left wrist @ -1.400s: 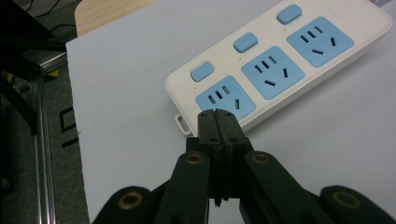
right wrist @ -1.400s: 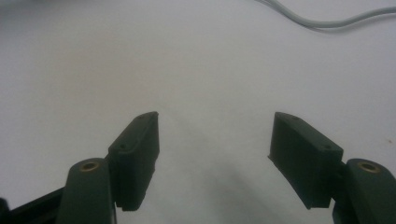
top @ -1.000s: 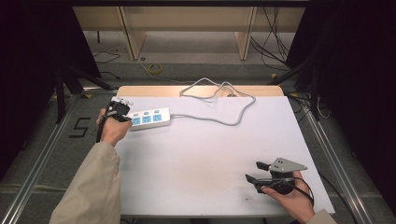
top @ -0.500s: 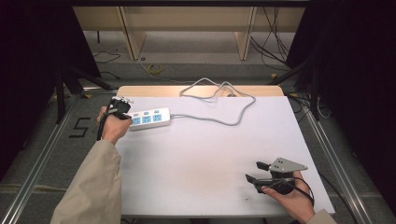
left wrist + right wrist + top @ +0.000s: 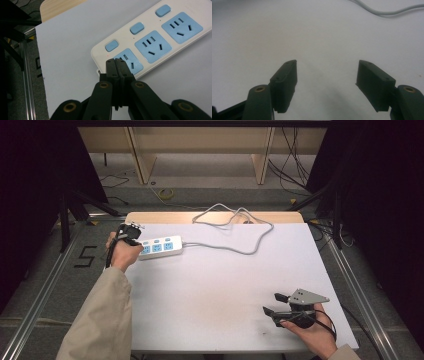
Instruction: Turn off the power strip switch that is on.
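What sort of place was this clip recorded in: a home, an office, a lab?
Most likely a lab or recording rig, not a home. A white-topped table stands between metal frame rails with dark curtains at the sides, loose cables lie on the bare floor, and the number 5 is marked beside the table.

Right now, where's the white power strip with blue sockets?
High view: the white power strip with blue sockets lies at the white table's far left, its end at the shut left gripper.
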Available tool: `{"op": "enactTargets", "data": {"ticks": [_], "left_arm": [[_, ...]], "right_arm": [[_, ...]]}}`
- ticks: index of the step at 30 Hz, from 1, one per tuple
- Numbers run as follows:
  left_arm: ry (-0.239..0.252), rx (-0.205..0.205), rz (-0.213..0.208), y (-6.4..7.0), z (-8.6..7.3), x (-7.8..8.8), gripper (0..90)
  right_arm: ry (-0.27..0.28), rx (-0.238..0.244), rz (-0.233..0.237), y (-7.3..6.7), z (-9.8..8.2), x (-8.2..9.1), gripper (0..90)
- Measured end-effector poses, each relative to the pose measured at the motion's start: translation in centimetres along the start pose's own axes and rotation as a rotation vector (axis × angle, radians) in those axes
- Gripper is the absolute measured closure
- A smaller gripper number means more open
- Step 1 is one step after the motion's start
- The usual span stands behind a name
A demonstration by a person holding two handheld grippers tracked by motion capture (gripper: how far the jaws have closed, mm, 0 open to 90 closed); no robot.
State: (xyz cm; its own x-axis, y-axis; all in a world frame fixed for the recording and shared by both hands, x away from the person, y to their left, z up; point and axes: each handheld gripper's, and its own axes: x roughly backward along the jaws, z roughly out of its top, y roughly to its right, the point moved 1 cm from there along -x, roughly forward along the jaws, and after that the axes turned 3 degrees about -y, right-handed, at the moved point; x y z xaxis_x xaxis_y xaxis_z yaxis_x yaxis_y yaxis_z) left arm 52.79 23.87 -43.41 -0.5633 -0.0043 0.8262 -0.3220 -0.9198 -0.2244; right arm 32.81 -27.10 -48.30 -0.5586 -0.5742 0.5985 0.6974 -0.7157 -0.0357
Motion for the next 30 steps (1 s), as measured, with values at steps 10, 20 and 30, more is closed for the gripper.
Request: {"op": "enactTargets", "data": {"ticks": [10,20,30], "left_arm": [[0.007,-0.008,-0.001,0.3,0.9,-0.2,89.6],[0.002,-0.018,0.003,0.3,1.7,-0.5,89.6],[-0.006,-0.029,0.014,0.3,2.2,-1.2,89.6]], "right_arm": [[0.000,0.000,0.001,0.0,0.0,0.0,33.7],[-0.001,0.000,0.000,0.0,0.0,0.0,33.7],[0.001,-0.002,0.001,0.0,0.0,0.0,33.7]]}}
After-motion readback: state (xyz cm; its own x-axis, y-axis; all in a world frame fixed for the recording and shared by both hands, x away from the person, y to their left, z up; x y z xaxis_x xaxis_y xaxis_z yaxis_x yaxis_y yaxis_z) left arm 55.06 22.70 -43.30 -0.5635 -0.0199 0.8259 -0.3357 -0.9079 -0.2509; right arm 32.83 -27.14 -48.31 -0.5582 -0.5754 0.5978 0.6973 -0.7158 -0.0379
